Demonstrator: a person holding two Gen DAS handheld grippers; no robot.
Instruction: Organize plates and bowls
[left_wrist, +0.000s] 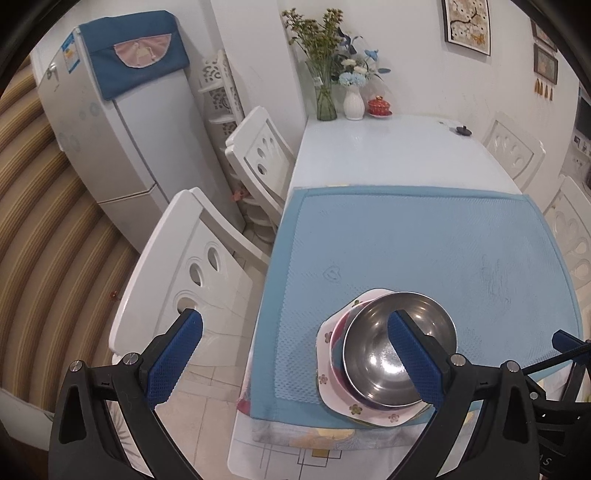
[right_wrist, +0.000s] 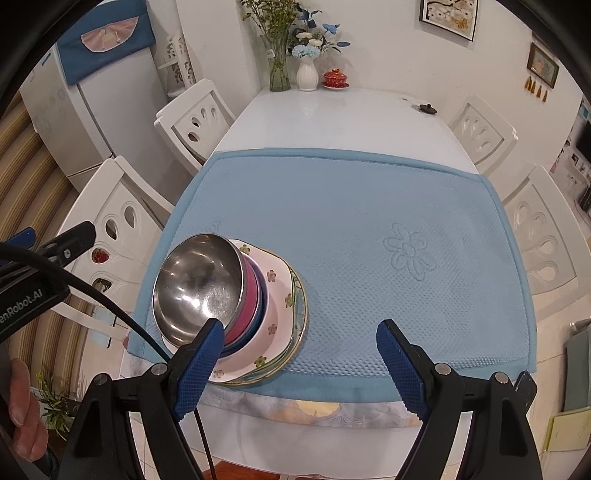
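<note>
A steel bowl (right_wrist: 199, 286) is sitting nested on a pink bowl (right_wrist: 248, 306) and a flowered plate (right_wrist: 275, 325), the stack lying near the blue mat's (right_wrist: 369, 236) near-left corner, close to the table edge (right_wrist: 332, 417). The left gripper (left_wrist: 295, 354) and right gripper (right_wrist: 301, 360) are both hanging wide apart, gripping nothing. Open mat is stretching away to the right and far side.
</note>
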